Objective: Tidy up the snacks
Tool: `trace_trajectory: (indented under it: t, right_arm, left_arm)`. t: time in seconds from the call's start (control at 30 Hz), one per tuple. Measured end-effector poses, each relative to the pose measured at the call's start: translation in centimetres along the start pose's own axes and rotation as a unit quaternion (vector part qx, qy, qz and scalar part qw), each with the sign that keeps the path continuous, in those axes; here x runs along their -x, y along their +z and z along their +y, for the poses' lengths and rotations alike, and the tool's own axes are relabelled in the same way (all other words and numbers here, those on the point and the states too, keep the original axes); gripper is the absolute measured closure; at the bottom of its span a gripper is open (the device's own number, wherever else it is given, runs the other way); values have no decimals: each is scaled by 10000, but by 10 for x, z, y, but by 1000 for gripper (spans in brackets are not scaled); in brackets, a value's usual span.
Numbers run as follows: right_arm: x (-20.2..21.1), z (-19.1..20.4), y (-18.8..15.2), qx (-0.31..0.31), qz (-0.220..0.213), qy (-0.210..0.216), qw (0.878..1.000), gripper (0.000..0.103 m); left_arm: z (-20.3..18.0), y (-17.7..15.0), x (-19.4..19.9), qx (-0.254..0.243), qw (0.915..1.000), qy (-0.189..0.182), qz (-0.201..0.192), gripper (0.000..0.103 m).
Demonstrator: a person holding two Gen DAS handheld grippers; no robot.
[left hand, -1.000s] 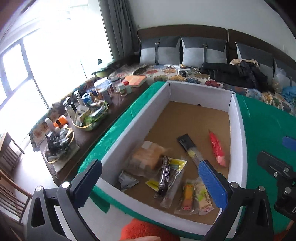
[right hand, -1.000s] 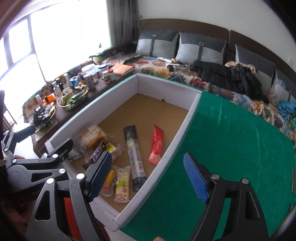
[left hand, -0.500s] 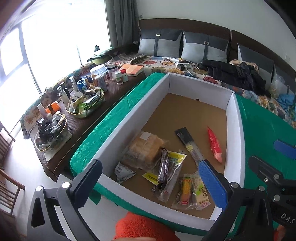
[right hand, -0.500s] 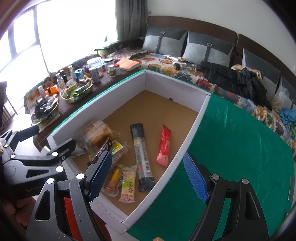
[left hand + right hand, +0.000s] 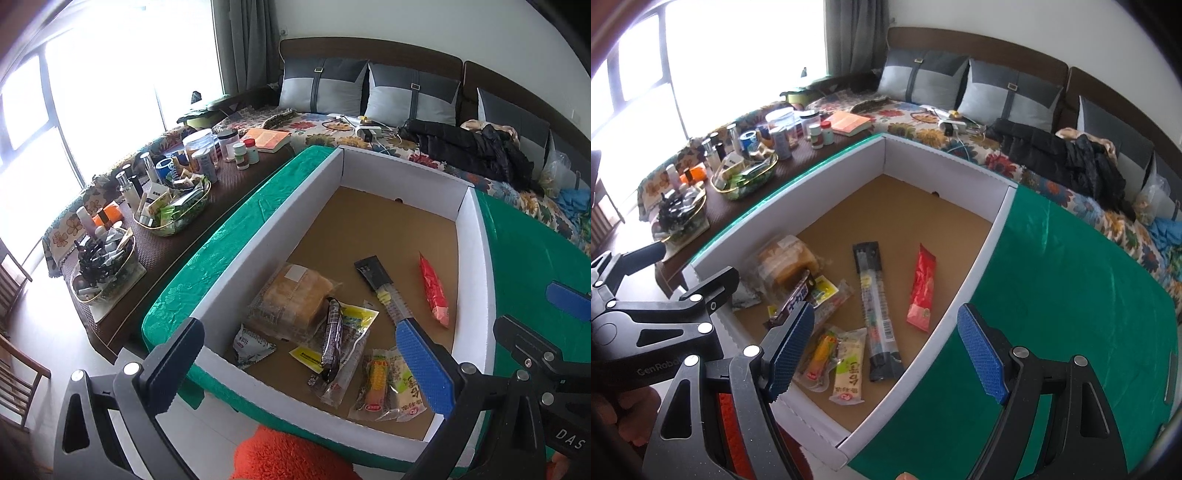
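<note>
Both grippers hover above the near end of the white-walled cardboard box (image 5: 975, 266) on the green cloth (image 5: 1071, 295), and both are spread wide with nothing between the fingers: the left gripper (image 5: 295, 365) over the near-left corner, the right gripper (image 5: 886, 347) over the box's right wall. All the snacks lie on the brown floor at the near end. The long clear stick pack (image 5: 875, 306) runs lengthwise, dark end toward the far wall. Just to its right, apart from it, the red packet (image 5: 921, 288) lies nearly parallel. The bread pack (image 5: 291, 299) sits at left, with the dark chocolate bar (image 5: 330, 339) leaning off it, pointing toward the near wall. The corn sausage (image 5: 376, 380) and green-label pack (image 5: 406, 391) lie side by side, touching.
</note>
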State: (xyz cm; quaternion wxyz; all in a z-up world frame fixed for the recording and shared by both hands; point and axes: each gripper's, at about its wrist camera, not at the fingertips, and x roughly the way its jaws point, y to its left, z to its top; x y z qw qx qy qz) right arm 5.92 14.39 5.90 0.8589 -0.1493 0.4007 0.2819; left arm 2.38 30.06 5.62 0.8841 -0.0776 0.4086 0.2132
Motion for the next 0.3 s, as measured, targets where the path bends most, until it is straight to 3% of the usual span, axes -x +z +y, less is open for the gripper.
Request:
trace_trajectory:
  t: [0.3]
  right_arm:
    - [-1, 1, 0, -1, 10, 19, 10000, 20]
  left_arm:
    - [3, 2, 0, 18, 10000, 5, -76, 0]
